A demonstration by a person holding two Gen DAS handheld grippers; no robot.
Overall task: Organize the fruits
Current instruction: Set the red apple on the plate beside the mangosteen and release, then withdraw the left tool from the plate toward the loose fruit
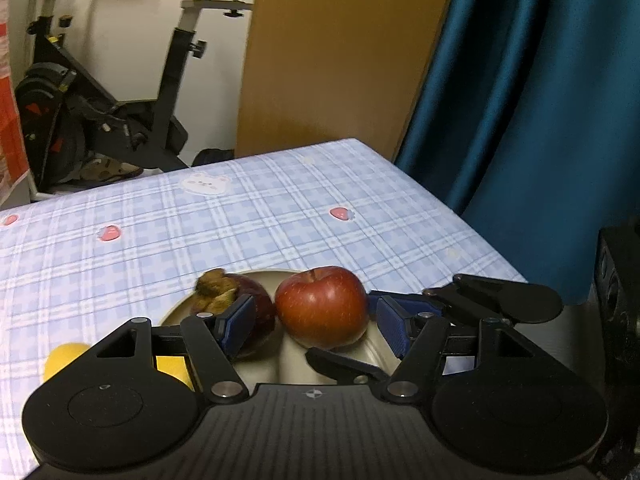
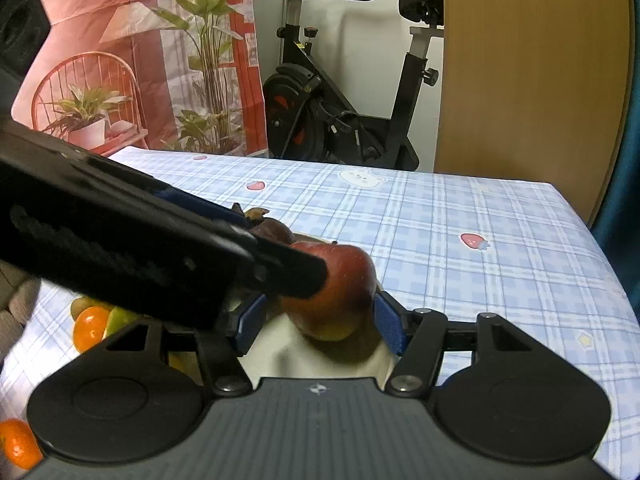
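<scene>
A red apple (image 1: 322,308) (image 2: 340,296) sits in a beige plate (image 1: 260,364) (image 2: 280,356) on the checked tablecloth. My right gripper (image 2: 320,298) is shut on it, with a blue pad against each side. A dark mangosteen (image 1: 240,292) (image 2: 276,232) with a brown calyx lies in the same plate, just left of the apple. My left gripper (image 1: 316,304) hovers over both fruits, open and holding nothing. Its left pad (image 1: 240,328) hangs in front of the mangosteen. In the right wrist view the left gripper's black fingers (image 2: 296,276) cross over the apple's top left.
Loose fruit lies left of the plate: a yellow one (image 1: 64,360), a tangerine (image 2: 90,328), a green one (image 2: 120,316) and a second tangerine (image 2: 16,444). The table's right edge (image 1: 460,220) runs close by. Beyond it hang a blue curtain (image 1: 520,120) and stand a wooden board and an exercise bike.
</scene>
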